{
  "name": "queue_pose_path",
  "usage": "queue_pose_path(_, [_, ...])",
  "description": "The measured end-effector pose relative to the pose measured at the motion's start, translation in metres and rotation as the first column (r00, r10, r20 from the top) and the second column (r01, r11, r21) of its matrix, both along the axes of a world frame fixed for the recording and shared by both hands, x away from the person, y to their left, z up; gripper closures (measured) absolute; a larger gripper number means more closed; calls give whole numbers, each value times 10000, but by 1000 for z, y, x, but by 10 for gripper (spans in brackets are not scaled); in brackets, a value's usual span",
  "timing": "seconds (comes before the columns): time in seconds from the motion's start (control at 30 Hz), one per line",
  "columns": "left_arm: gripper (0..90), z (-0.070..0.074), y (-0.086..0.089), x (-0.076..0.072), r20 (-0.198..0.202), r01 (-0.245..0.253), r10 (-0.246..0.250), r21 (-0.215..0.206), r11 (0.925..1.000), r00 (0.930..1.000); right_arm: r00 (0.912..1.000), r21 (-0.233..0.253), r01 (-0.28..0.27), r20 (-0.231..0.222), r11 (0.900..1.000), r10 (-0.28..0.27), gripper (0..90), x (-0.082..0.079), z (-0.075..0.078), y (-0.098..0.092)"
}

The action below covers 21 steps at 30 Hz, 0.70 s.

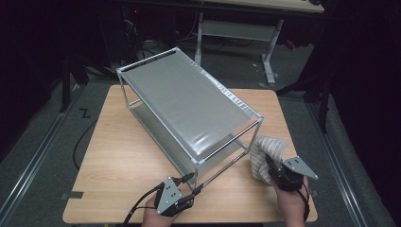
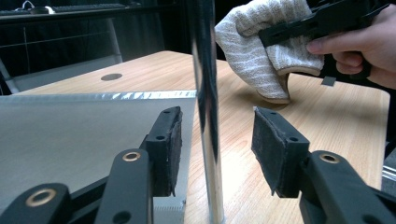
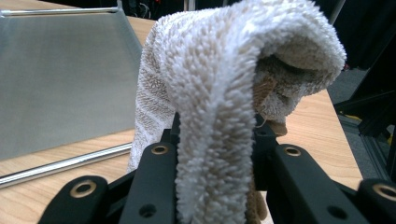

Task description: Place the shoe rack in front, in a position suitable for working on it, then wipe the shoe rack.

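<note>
Dim room: grey carpet (image 1: 42, 137), white-legged desk (image 1: 265, 28) behind (cables underneath).

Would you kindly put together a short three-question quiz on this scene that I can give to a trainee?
1. True or false: the right gripper is shut on the towel.
2. Multiple choice: what stands between the jaws of the left gripper? A) a fold of the towel B) the chrome post of the metal rack C) a cable
3. Short answer: does the towel hang in the air or touch the wooden table?

Key:
1. True; the cloth is pinched between its jaws.
2. B; the jaws stand open on either side of the post, not touching it.
3. Its lower edge seems to touch the table, beside the rack's near right corner.
</note>
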State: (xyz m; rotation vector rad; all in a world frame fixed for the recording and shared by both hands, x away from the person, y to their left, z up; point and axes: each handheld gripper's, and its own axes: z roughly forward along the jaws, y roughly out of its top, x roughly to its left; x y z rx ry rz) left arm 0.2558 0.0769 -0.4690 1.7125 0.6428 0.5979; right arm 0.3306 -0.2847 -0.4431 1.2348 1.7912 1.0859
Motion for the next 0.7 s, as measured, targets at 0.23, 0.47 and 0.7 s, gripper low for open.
queue_pose_path(0.23, [777, 2, -3, 1, 129, -346, 343, 205, 9992, 9993, 9999, -17, 107, 20, 9999, -107, 704, -1, 0, -2])
queue_pose_path(0.47, [781, 3, 7, -5, 231, -399, 390, 382, 9985, 9990, 9995, -5, 285, 114, 9996, -285, 703, 2, 1, -4])
queue_pose_path(0.7, [777, 4, 25, -19, 231, -685, 673, 532, 9962, 9975, 9979, -240, 579, 290, 9980, -572, 699, 12, 2, 4])
